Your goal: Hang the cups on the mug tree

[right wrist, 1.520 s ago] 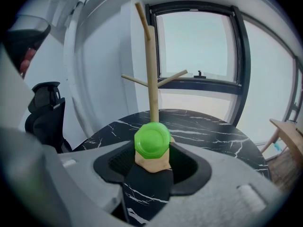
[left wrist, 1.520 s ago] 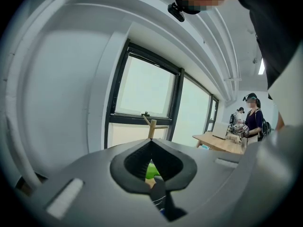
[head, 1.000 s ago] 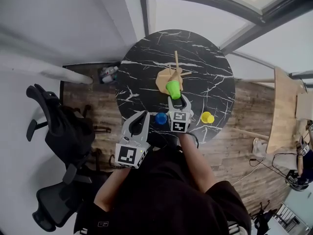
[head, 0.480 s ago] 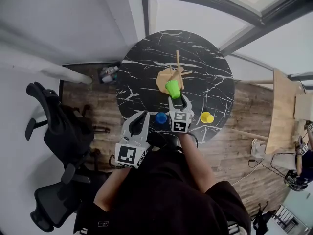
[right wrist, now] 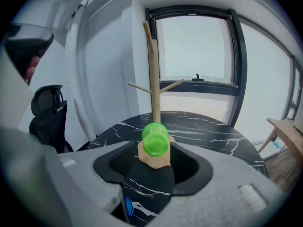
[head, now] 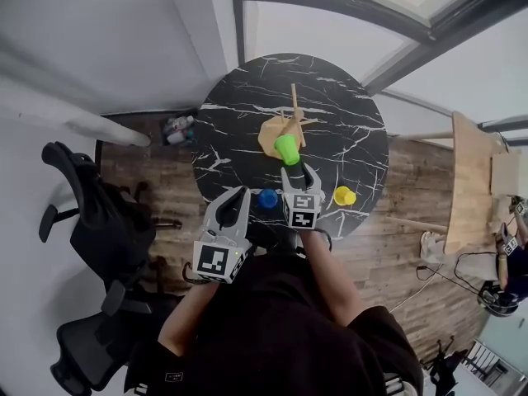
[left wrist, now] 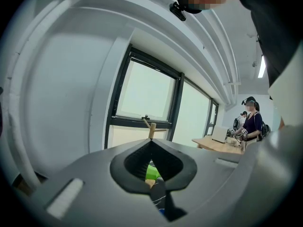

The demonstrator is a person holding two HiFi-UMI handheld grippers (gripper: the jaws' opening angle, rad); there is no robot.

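Since the green cup (right wrist: pixel 155 139) lies on its side low against the trunk of the mug tree (right wrist: pixel 152 70), bottom toward me and just over the wooden base, I judge it is seated on a low peg, though the cup hides the peg itself. The tree stands near the middle of the surface (head: pixel 239 114).

My right gripper (head: pixel 300 174) sits just on the near side of the cup, its jaws spread and, as far as I can tell, neither pad touching it. To do this well I should back out straight and level with the jaws wide, so nothing clips the cup or rocks the tree.

My left gripper (left wrist: pixel 151 145) has its jaws pressed together on nothing, at the near-left edge. The blue cup (head: pixel 268 198) and yellow cup (head: pixel 344 195) stand by the near edge, either side of my right gripper.
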